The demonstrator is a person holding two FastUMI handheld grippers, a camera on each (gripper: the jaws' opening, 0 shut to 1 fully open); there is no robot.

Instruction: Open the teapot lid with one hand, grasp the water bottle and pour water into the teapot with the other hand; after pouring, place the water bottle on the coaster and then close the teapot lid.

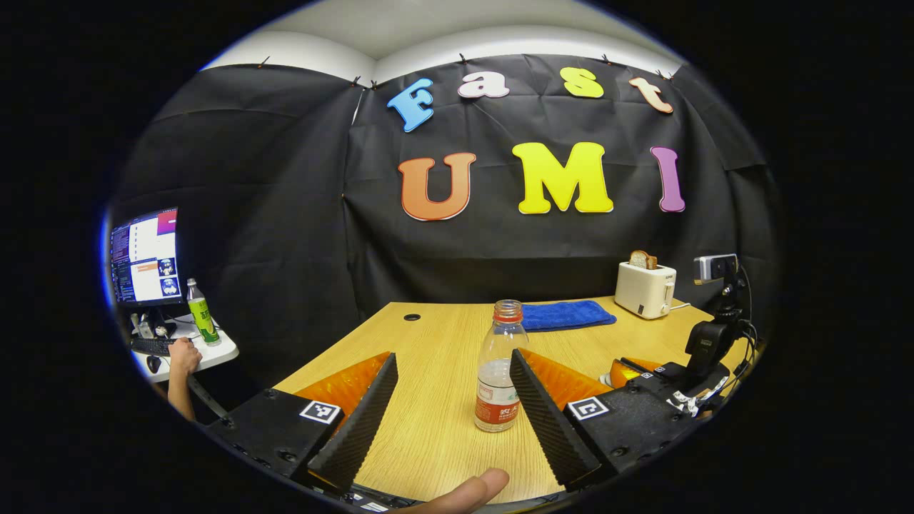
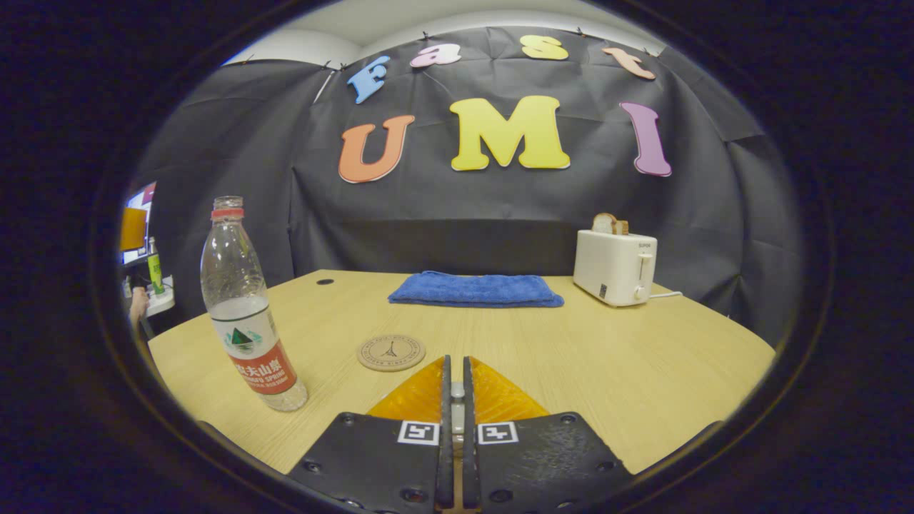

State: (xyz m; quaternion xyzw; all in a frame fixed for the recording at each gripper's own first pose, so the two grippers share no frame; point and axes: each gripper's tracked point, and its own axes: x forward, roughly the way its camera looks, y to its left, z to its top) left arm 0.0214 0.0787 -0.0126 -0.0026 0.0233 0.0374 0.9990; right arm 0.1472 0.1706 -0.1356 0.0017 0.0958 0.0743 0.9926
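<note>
The water bottle [image 1: 499, 371] stands upright on the wooden table [image 1: 443, 428], uncapped and partly filled, with a red label around its lower part. In the left gripper view it sits between the spread fingers of the left gripper [image 1: 457, 407], close against the inner face of the right-hand finger; whether it touches is hard to tell, and the other finger is well apart from it, so the jaws stand wide open. A fingertip [image 1: 475, 491] of the holding hand shows nearer the camera than the bottle.

In the right gripper view the bottle [image 2: 248, 321] stands to the left of the round coaster [image 2: 391, 353], which lies flat and bare just ahead of the right gripper [image 2: 457, 375]. That gripper's fingers are pressed together with nothing between them.

Beyond the bottle a folded blue towel [image 2: 475, 290] lies near the table's far edge, and right of the towel stands a white toaster [image 2: 615, 267] with bread in its slot. Right of the bottle in the left gripper view, the other gripper [image 1: 660, 385] is on the table with a small camera on a stand [image 1: 716, 307] behind it.

Off the table, left of the bottle, a side desk [image 1: 207, 353] carries a monitor [image 1: 145, 257] and a green bottle [image 1: 201, 314]; a person's hand [image 1: 183, 355] rests there. Black cloth walls the booth.
</note>
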